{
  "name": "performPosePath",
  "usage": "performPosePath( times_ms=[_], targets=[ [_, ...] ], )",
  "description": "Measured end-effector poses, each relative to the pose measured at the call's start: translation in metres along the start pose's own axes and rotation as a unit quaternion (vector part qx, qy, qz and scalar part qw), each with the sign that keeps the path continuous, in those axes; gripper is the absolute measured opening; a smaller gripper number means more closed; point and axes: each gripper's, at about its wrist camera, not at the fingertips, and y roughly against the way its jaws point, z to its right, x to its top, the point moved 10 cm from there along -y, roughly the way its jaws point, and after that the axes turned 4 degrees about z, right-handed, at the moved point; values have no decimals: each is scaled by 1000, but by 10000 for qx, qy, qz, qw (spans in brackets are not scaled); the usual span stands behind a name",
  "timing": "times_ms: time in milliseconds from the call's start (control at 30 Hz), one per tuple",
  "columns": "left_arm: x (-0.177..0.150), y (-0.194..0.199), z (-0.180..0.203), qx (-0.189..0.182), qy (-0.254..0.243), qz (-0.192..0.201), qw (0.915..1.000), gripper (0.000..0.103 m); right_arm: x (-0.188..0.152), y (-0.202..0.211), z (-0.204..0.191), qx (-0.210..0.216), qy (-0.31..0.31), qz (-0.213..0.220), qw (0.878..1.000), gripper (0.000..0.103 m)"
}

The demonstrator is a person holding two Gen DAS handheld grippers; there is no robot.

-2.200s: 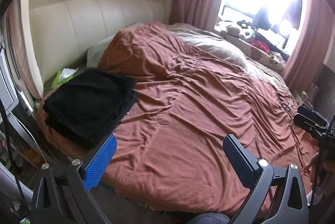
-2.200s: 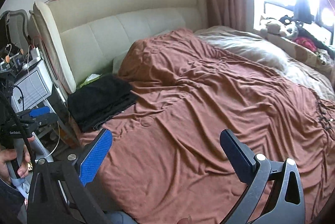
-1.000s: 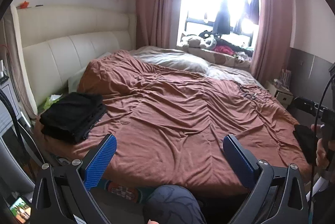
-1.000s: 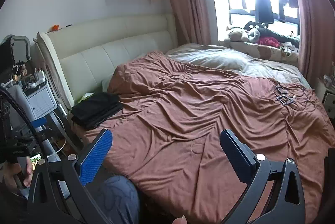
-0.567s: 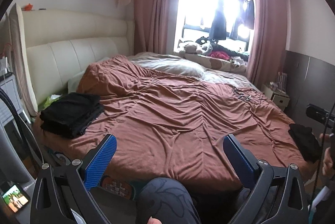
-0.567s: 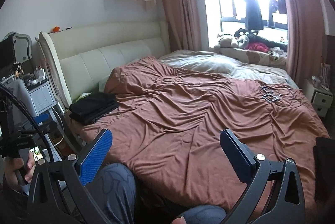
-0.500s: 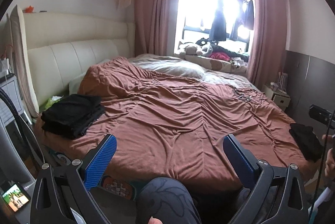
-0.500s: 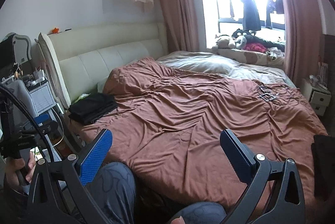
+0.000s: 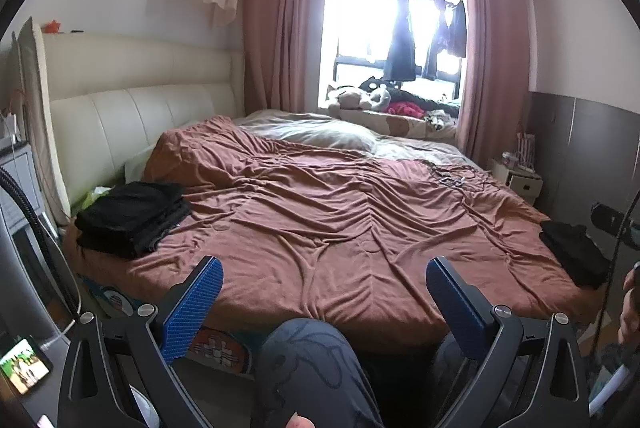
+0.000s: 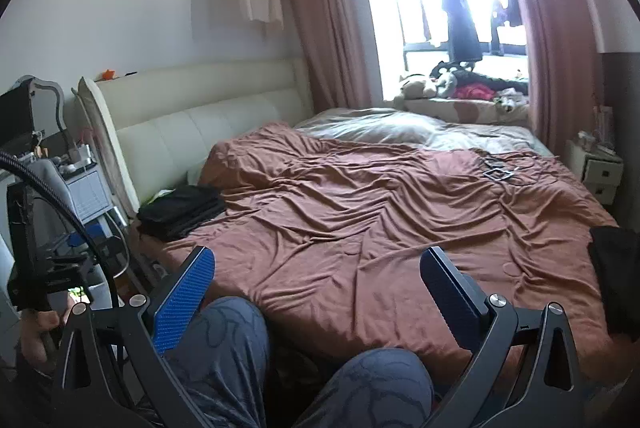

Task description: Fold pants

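Observation:
A stack of folded black pants (image 9: 134, 216) (image 10: 182, 211) lies on the bed's left end near the headboard. Another black garment (image 9: 572, 254) (image 10: 616, 276) lies crumpled on the bed's right front corner. My left gripper (image 9: 320, 294) is open and empty, held back from the bed's near edge above the person's knee. My right gripper (image 10: 316, 282) is also open and empty, off the bed's edge above the person's legs. In the left wrist view the right gripper's body (image 9: 612, 224) shows at the far right, beside the crumpled garment.
A wrinkled brown duvet (image 9: 340, 220) covers the bed, with a cream headboard (image 9: 132, 120) on the left. A small cabinet with devices (image 10: 80, 184) stands left of the bed, a nightstand (image 10: 600, 172) far right. The person's patterned trouser legs (image 10: 224, 356) fill the foreground.
Both grippers have pulled back and up from the bed, widening the view to the whole room. The black garment at the right corner and the person's knees have come into view.

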Motion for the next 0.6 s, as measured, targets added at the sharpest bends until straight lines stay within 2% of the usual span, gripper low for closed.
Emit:
performPosePath(
  times_ms=[233, 600],
  targets=[
    [-10, 4, 8, -111, 5, 5, 9999, 102, -25, 8, -3, -433, 51, -18, 9990, 103],
    [-18, 5, 12, -82, 5, -24, 10000, 102, -31, 10, -3, -663, -59, -26, 9978, 103]
  ],
)
